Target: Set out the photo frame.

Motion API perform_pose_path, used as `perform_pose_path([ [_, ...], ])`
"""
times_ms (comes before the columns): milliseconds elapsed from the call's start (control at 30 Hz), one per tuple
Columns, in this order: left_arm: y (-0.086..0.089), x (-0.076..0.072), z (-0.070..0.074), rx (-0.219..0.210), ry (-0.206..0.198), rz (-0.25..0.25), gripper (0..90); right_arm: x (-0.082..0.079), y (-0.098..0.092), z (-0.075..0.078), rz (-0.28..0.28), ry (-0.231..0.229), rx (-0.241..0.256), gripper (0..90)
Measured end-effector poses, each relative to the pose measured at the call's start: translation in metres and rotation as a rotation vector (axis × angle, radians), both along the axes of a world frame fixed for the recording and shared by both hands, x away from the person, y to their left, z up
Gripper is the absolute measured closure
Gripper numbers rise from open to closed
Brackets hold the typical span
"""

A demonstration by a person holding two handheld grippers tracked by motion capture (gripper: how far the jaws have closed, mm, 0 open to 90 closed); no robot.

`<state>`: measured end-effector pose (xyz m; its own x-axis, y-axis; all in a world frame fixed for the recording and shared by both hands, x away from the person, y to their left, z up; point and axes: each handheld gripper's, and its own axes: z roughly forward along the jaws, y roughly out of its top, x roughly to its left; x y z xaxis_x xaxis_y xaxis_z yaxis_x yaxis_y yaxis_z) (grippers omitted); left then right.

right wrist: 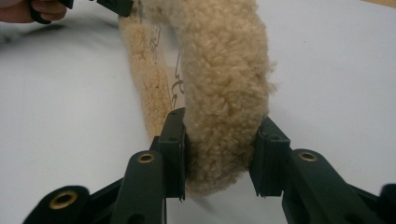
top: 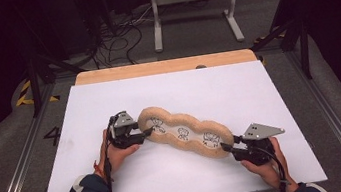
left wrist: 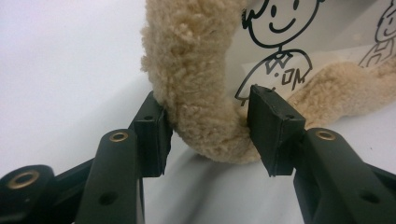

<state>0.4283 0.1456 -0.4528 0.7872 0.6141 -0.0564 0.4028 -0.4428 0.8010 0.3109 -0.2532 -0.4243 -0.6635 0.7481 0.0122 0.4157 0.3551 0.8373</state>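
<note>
A long wavy mat (top: 184, 133) with a tan fleece rim and a white middle printed with cartoon figures lies diagonally on the white table (top: 207, 85). My left gripper (top: 149, 132) is at its far-left end. In the left gripper view, the jaws of this gripper (left wrist: 208, 135) close on the fleece rim (left wrist: 196, 70), one pad outside and one on the printed inside. My right gripper (top: 226, 147) holds the near-right end. Its jaws (right wrist: 219, 154) squeeze the fleece rim (right wrist: 224, 70) from both sides.
A wooden board edge (top: 164, 66) shows along the table's far side. Beyond it on the floor stand a white metal frame (top: 194, 7) and loose cables (top: 120, 37). The other hand and its gripper (right wrist: 114, 5) appear at the top left of the right gripper view.
</note>
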Motion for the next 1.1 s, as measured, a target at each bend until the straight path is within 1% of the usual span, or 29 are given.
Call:
perform_pose_path([
  [67,0.002,-0.003,0.000,-0.003,0.002,0.003,51.5,0.003,0.000,0.000,-0.005,0.000,0.002,62.6],
  [133,0.003,-0.006,0.000,0.002,-0.005,0.015,51.3,0.006,-0.001,-0.001,-0.007,-0.003,0.000,62.7],
  [233,0.004,-0.010,0.000,-0.002,0.003,0.017,51.2,0.010,-0.001,-0.001,-0.009,-0.005,0.000,62.7],
  [300,0.005,-0.010,0.000,-0.002,-0.004,0.015,51.1,0.012,-0.001,-0.001,-0.011,-0.007,-0.003,62.8],
  [467,0.007,-0.015,0.000,-0.007,-0.003,0.021,51.1,0.015,0.000,-0.001,-0.021,-0.011,-0.007,62.8],
  [600,0.008,-0.015,0.001,0.000,-0.008,0.012,50.9,0.015,-0.001,-0.002,-0.022,-0.006,0.008,62.1],
  [700,0.008,-0.016,0.001,0.005,-0.013,0.012,50.3,0.014,-0.001,-0.002,-0.025,-0.009,0.003,58.6],
  [800,0.008,-0.016,0.002,0.017,-0.026,0.007,48.8,0.014,-0.001,-0.002,-0.029,-0.005,0.006,55.6],
  [833,0.008,-0.016,0.002,0.014,-0.027,0.006,47.7,0.013,-0.002,-0.002,-0.028,-0.004,0.009,54.6],
  [867,0.010,-0.016,0.003,0.011,-0.038,0.007,46.7,0.013,-0.002,-0.002,-0.030,-0.005,0.009,52.8],
  [900,0.010,-0.017,0.004,-0.003,-0.036,0.007,45.9,0.012,-0.003,-0.002,-0.034,-0.005,0.012,50.4],
  [967,0.013,-0.017,0.005,-0.016,-0.047,-0.001,42.6,0.011,-0.004,-0.001,-0.036,-0.002,0.019,46.1],
  [1000,0.013,-0.017,0.005,-0.016,-0.047,-0.001,41.0,0.011,-0.004,-0.001,-0.036,-0.002,0.019,46.1],
  [1033,0.014,-0.018,0.008,-0.030,-0.060,0.001,39.6,0.008,-0.004,0.001,-0.032,-0.007,0.023,44.7],
  [1067,0.015,-0.019,0.009,-0.032,-0.073,-0.006,38.6,0.007,-0.003,0.002,-0.034,-0.013,0.022,43.6],
  [1100,0.015,-0.019,0.011,-0.040,-0.080,-0.001,37.5,0.006,-0.003,0.003,-0.024,-0.018,0.022,42.2],
])
